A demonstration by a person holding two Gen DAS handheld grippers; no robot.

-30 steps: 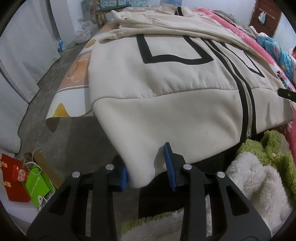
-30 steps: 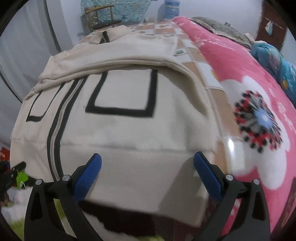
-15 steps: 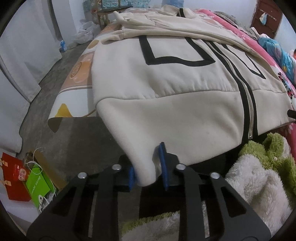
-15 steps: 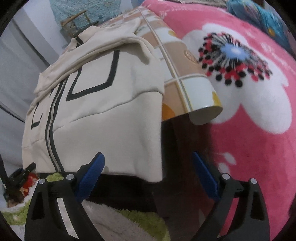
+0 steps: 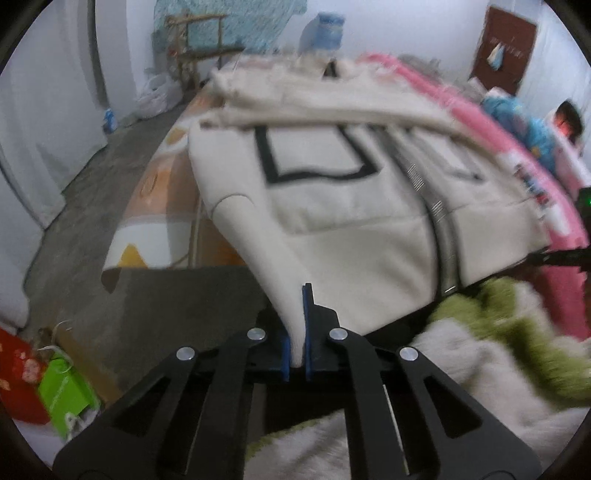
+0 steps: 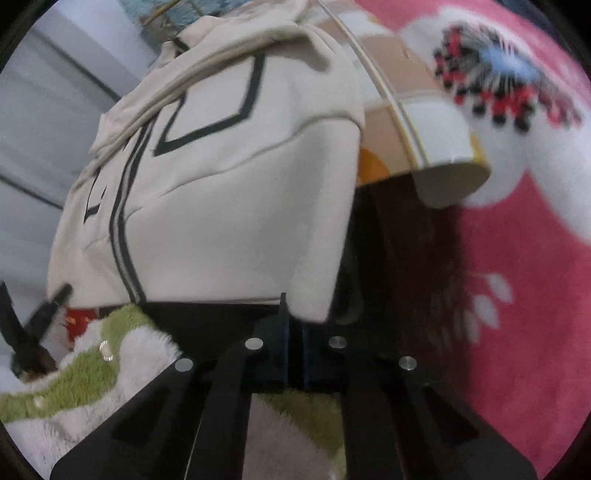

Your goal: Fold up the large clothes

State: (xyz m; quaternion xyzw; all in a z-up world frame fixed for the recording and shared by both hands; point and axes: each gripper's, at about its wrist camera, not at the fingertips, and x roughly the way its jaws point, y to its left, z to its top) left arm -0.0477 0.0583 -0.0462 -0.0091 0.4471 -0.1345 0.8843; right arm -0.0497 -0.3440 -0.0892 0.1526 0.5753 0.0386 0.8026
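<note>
My left claw (image 5: 295, 347) is pinched tight on the jacket's (image 5: 351, 206) near left hem corner — the cream cloth runs down between the two blue pads (image 5: 306, 332) and is drawn up into a taut ridge from the bed edge. My right claw (image 6: 293, 343) is drawn narrow too, its pads nearly together at the jacket's (image 6: 221, 192) other hem corner; the cloth hangs just above and ahead of the pads, and through the blur I cannot tell whether any of it is truly caught between them.

Close beneath both claws lies a shaggy green-and-white blanket (image 5: 498, 343). To my left, low on the floor (image 5: 92, 221), sit a green bag (image 5: 62, 391) and a red bag (image 5: 18, 373).

The jacket itself lies spread on the bed, hem toward me and hanging over the near edge, collar far away. A zipper (image 5: 439, 229) edged in black runs up its middle, with a black square outline (image 5: 314, 155) on each front panel, and a sleeve (image 5: 332, 110) is folded across the chest. Under it is a mat (image 5: 155, 206) printed in orange and white tiles; its corner curls up at the right side in the right view (image 6: 450, 181). Beyond that corner spreads a pink quilt (image 6: 517, 258) with a large white flower.

Farther back — a wooden chair (image 5: 199, 48) against the wall, a water jug (image 5: 325, 31) and a brown door (image 5: 506, 48).
</note>
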